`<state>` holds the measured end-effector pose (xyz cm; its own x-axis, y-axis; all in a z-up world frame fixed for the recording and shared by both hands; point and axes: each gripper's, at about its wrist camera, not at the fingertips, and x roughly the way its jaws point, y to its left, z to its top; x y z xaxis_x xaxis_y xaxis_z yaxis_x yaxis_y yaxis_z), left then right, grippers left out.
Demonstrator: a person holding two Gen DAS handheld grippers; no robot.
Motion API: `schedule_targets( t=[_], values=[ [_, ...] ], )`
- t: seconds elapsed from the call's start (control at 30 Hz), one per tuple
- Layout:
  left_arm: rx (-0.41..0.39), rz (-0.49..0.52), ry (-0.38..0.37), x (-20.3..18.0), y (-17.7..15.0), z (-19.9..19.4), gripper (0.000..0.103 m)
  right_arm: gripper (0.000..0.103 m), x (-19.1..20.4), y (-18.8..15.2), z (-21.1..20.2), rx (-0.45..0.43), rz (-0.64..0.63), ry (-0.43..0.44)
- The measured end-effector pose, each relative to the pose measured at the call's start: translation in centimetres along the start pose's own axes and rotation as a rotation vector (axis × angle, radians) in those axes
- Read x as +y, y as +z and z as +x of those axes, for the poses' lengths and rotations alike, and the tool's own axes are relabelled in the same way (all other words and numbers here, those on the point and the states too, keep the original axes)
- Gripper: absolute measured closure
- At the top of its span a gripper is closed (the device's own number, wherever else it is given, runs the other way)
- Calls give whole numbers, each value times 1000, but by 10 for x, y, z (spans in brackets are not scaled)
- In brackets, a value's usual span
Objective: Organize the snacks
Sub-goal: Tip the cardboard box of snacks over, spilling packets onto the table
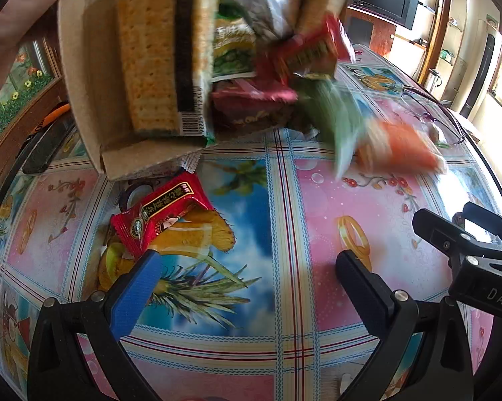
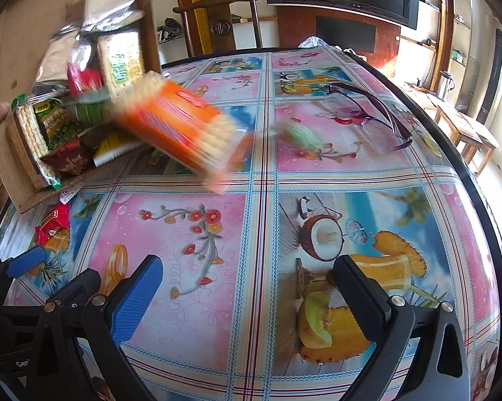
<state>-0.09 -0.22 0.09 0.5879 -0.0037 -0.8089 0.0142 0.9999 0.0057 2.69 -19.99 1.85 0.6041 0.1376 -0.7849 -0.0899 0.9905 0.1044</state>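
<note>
Task barely begun: cardboard box was tipped by a bare hand, snacks spilling onto the table. Orange cracker pack was mid-fall (blurred); red packet already lay flat below the box. Left gripper and right gripper both gaped wide, empty. All sorting remained. Eyeglasses lay near the landing zone

The table wears a glossy cloth printed with pink flower squares and tropical fruit drinks. A red snack packet lies flat near its left edge, and a pair of purple-framed glasses rests folded toward the far right.
</note>
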Motion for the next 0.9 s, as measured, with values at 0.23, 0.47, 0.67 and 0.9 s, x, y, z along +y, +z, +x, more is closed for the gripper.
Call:
schedule_targets(
  t=[0.23,0.47,0.67,0.9],
  values=[
    [0,0,0,-2,1,1,0,1,-1,0,2,2,0,-7],
    [0,0,-1,-2,1,2,0,1,-2,0,3,1,0,-11],
    [0,0,-1,-2,1,2,0,1,-2,0,3,1,0,-11],
    [0,0,-1,-2,0,2,0,1,-2,0,3,2,-1,-11]
  ],
)
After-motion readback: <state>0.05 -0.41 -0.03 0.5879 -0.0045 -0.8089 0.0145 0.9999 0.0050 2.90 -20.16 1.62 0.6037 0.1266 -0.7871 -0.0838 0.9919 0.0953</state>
